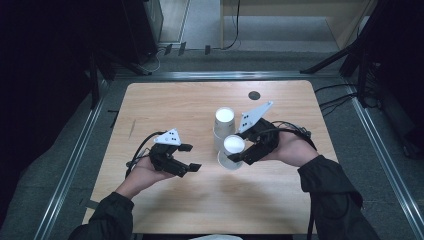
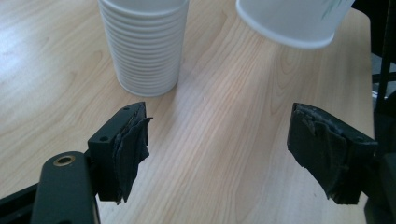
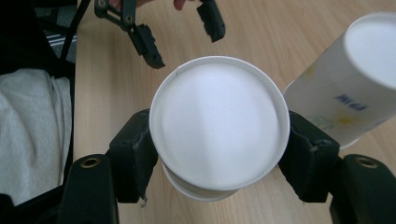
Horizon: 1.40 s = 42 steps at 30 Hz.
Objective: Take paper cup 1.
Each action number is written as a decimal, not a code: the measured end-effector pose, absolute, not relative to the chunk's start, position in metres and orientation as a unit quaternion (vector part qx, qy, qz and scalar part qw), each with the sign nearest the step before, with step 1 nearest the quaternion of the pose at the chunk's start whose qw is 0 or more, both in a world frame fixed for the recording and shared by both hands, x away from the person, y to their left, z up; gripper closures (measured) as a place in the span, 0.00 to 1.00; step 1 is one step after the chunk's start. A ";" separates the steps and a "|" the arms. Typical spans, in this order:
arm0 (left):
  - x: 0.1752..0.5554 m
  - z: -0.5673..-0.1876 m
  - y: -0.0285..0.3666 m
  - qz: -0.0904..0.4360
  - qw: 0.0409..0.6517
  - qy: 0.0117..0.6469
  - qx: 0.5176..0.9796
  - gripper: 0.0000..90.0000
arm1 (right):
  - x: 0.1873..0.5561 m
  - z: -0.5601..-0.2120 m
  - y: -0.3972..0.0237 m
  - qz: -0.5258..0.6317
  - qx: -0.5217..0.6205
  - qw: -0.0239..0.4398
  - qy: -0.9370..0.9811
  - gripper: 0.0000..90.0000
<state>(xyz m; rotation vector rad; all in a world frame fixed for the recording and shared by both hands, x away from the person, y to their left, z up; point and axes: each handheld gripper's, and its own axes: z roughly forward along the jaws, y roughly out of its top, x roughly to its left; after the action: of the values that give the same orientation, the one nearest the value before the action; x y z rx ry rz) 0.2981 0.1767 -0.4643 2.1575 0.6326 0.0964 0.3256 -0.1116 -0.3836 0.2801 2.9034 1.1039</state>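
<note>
A single upturned paper cup (image 3: 218,128) is gripped by the right tongs (image 1: 239,156), held base-up, seemingly just above the tabletop (image 1: 165,100), right of its middle. Just beyond it, towards the far edge, one stack of cups (image 1: 223,125) stands upside down. The left tongs (image 1: 189,157) are spread and empty, nearer the left edge, both cups lying off to their right.

The light wooden worktop (image 1: 180,105) has a small dark round hole (image 1: 254,95) near its far edge. Beyond that edge runs a metal rail (image 1: 215,75), then grey floor (image 1: 205,22) with a black cable (image 1: 235,30)
</note>
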 end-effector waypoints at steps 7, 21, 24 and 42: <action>0.299 -0.471 0.161 0.018 0.432 0.230 0.872 0.23 | 0.325 -0.412 -0.113 0.365 0.101 -0.003 0.926 0.38; 0.301 -0.483 0.137 -0.016 0.440 0.201 0.875 0.22 | 0.321 -0.435 -0.103 0.393 0.105 -0.028 0.913 0.38; 0.299 -0.484 0.133 -0.016 0.443 0.188 0.877 0.20 | 0.320 -0.438 -0.100 0.399 0.107 -0.040 0.910 0.38; 0.296 -0.483 0.128 -0.017 0.456 0.166 0.874 0.24 | 0.318 -0.436 -0.096 0.424 0.113 -0.060 0.897 0.39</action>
<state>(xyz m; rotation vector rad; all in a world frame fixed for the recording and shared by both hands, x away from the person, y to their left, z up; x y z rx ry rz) 0.2958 0.1281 -0.4834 2.1552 0.4085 -0.0408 0.3181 -0.0958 -0.4358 0.3708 2.9296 1.3853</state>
